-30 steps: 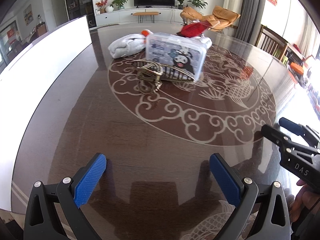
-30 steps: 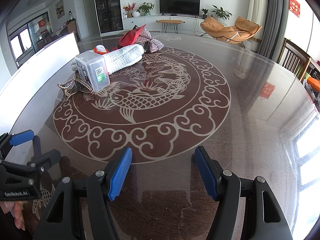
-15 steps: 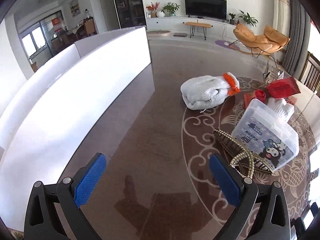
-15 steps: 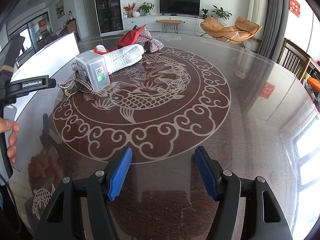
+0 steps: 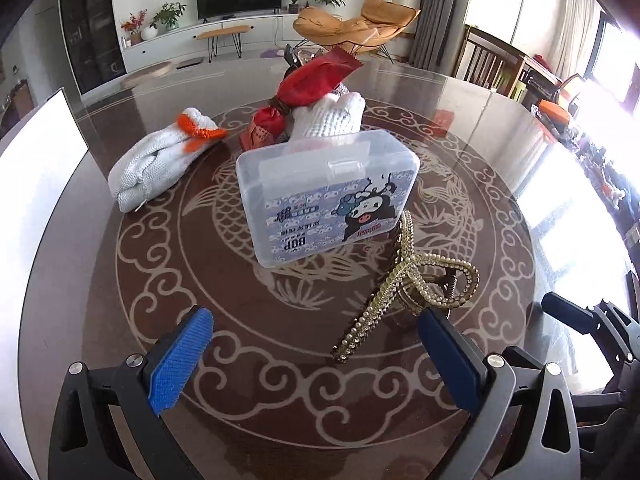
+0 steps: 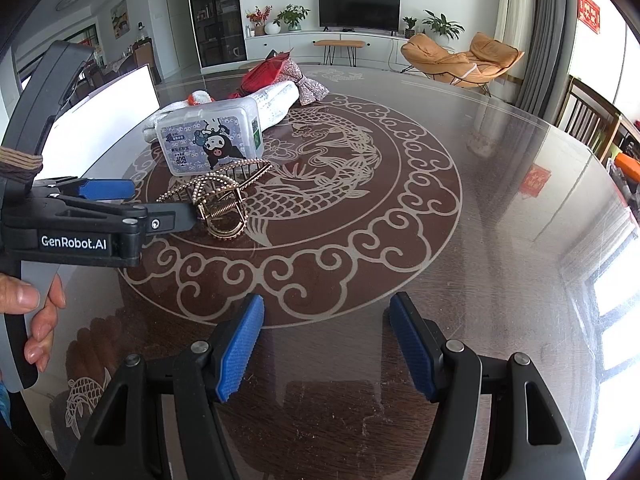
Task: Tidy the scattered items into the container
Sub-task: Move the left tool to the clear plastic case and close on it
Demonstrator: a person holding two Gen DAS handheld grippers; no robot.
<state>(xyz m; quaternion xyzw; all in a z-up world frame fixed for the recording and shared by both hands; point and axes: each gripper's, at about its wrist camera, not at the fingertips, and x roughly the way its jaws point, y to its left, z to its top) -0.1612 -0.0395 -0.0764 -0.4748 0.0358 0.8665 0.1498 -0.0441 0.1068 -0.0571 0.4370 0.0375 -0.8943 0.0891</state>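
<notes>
- My left hand-held gripper (image 5: 316, 354) was spread and empty, its right pad just beside the gold hair claw (image 5: 404, 284) at 2 o'clock; the white container (image 5: 36, 208) lay at 9 o'clock.
- I judged the pick barely begun: centre, then close.
- My right hand-held gripper (image 6: 326, 350) hung spread over bare worktop (image 6: 500, 208).

A dark glossy worktop (image 6: 500, 220) with a pale fish-and-cloud inlay is reflecting window light. Beyond it, a television (image 6: 359, 10) is sitting on a white cabinet (image 6: 312, 46), potted plants (image 6: 294, 16) are flanking it, and an orange lounge chair (image 6: 460, 60) is standing nearby.
</notes>
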